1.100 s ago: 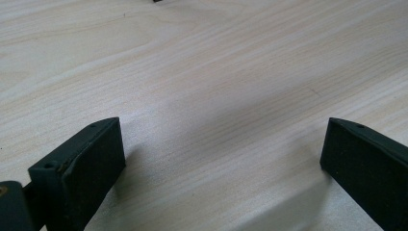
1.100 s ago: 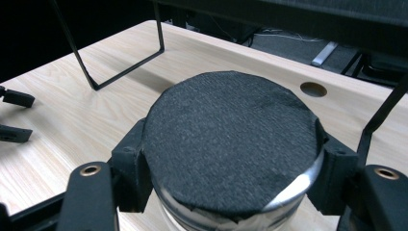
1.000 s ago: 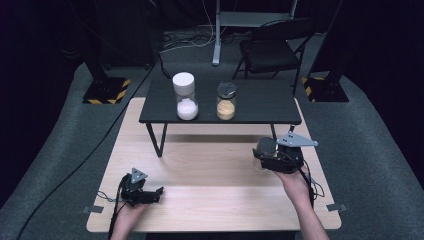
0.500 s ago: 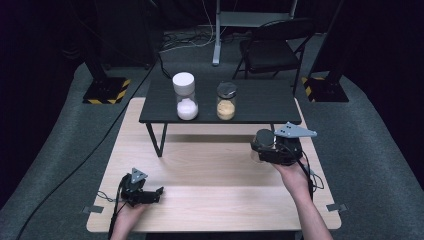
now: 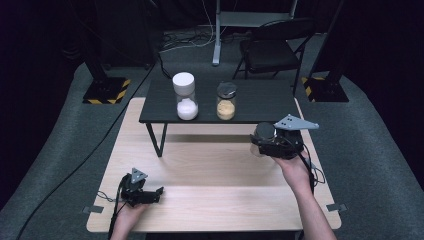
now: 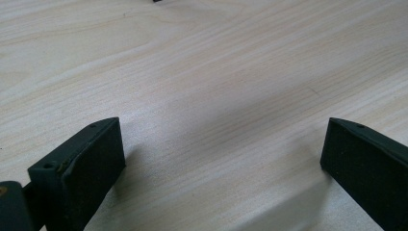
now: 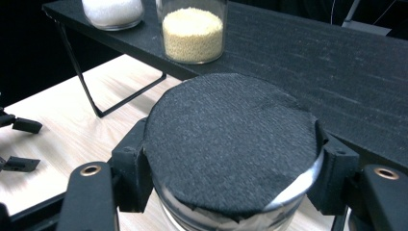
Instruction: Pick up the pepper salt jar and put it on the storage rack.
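Observation:
My right gripper is shut on a glass jar with a black lid, held just above the wooden table in front of the low black shelf. In the right gripper view the black lid sits between the two fingers, which press on the jar's sides. On the shelf stand a white-capped jar of white grains and a jar of yellow grains. My left gripper rests on the table near its front left, open, with bare wood between its fingertips.
The shelf's thin black leg stands on the table left of centre. A folding chair and stands with striped bases are on the floor behind. Cables trail off both grippers.
My right gripper has lifted the black-lidded jar off the table and carried it slightly toward the black shelf. The left gripper has stayed where it was.

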